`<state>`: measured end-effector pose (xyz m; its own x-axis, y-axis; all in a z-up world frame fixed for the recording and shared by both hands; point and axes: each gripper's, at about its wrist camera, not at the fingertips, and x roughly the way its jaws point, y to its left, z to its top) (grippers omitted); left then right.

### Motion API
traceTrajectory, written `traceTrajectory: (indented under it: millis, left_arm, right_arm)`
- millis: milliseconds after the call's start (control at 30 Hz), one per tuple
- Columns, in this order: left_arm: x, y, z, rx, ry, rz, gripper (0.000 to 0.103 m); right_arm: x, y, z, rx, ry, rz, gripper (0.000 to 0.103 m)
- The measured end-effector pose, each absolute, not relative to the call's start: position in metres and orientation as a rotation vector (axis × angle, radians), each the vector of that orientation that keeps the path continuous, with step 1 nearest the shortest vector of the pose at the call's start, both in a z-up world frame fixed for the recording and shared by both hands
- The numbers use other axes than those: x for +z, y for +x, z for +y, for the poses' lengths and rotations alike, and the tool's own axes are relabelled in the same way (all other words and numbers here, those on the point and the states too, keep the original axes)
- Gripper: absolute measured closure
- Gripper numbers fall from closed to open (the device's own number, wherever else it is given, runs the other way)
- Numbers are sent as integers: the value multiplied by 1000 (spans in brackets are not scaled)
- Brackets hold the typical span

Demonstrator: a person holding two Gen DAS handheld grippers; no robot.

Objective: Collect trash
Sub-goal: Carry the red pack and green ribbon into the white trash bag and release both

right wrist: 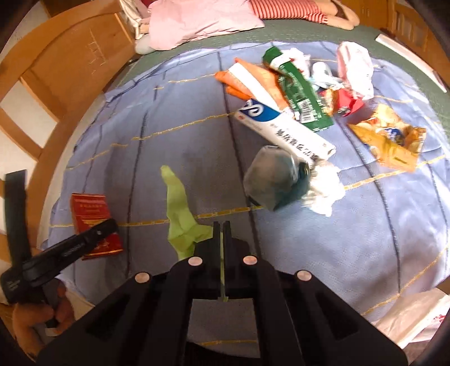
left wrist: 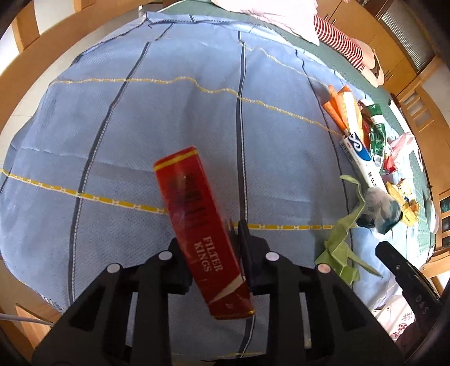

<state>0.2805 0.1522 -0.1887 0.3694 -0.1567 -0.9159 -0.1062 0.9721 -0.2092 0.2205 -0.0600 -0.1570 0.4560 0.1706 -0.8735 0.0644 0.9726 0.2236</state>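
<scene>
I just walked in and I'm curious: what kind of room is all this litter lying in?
Probably a bedroom. The litter lies on a blue blanket spread over a bed, with a pink pillow at its head and a wooden bed frame beside it.

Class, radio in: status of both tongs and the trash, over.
Left tongs shut on red cigarette box. Right tongs shut on green wrapper. Trash pile remains on blue blanket.

Red cigarette pack [left wrist: 203, 233] in left claw [left wrist: 213, 239]
</scene>
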Motion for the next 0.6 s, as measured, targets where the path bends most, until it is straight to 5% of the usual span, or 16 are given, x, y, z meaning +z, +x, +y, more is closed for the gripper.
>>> traceTrajectory:
  millis: [33,167,233,367,467,600]
  left_arm:
    - [-185,280,153,-28,-244,1186,75]
    - [-166,273,161,-33,-261,1127,75]
    - [-151,269,166,-67,-292,1065,75]
    - [-125,260,174,-159,-369,968,76]
    - [-116,257,183,-324,-532,936,76]
    - [-105,254,190,-475,-647,877,76]
  right_arm:
    - [-157,220,-60,48,232,1102,95]
    - [-164,227,-48,90,170,1151,44]
    - [-173,233,-32,124,92,1200,36]
    - [-194,243,-8,121,-69,1270,36]
    - [-206,249,-5,97,-118,1281,70]
    - [-199,248,-14,92,-74,1237,75]
